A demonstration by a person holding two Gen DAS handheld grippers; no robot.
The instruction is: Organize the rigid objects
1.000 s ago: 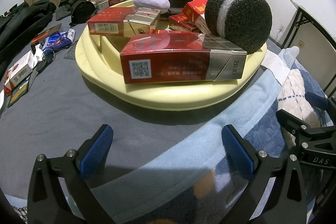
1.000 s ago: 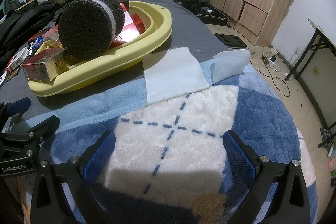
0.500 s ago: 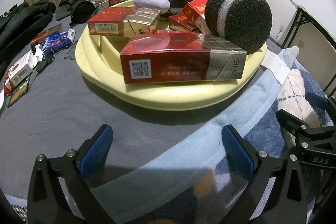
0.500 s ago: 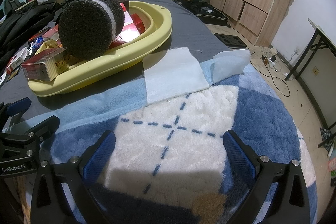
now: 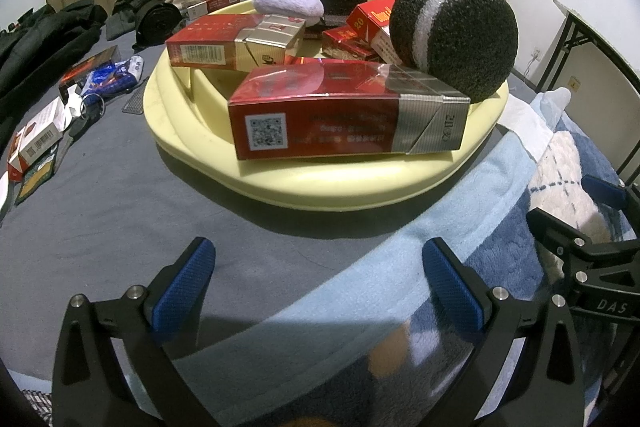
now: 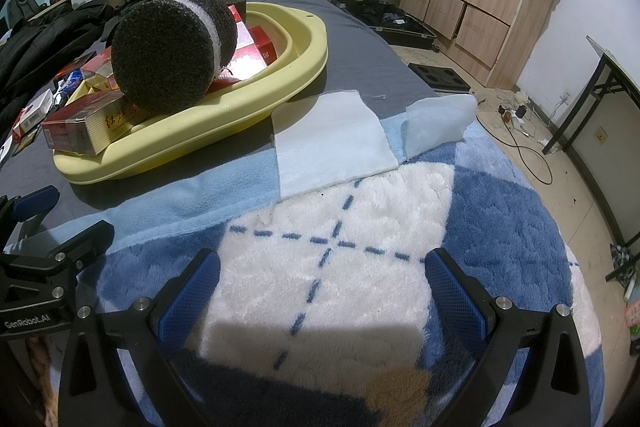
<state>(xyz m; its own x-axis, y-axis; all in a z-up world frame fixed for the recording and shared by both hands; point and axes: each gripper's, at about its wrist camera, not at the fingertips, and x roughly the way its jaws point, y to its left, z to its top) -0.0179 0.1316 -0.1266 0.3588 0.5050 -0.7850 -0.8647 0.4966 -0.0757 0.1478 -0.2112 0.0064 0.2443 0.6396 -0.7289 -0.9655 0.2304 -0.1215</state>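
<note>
While both my tongs hang empty with their blue pads spread wide, the left tongs (image 5: pixel 318 285) face the yellow basin (image 5: pixel 332 187) at 12 o'clock and the right tongs (image 6: pixel 320 287) sit over the fleecy blanket (image 6: pixel 340 227), nothing between either pair of pads. Most of what I am sorting already lies in the basin: a long red carton (image 5: pixel 348 119) rests across its near rim, I judge because the bowl is too crowded for it to drop flat, and a black foam roll (image 5: pixel 454 37) leans on the carton's far end at 1 o'clock, so shifting one could set the other rolling. Behind them sit another carton (image 5: pixel 236 41), small red packs (image 5: pixel 370 27) and a lilac pouch (image 5: pixel 288 3). Loose boxes (image 5: pixel 38 135) remain on the grey bed (image 5: pixel 120 211) at 9 o'clock, well apart from the basin; these look like the next pickups. Open sheet lies between my left tongs and the basin's near rim, giving room to swing toward 9 o'clock. On the right, the bed's edge drops to the floor (image 6: pixel 520 131) at 2 o'clock, so I would keep things inboard.
</note>
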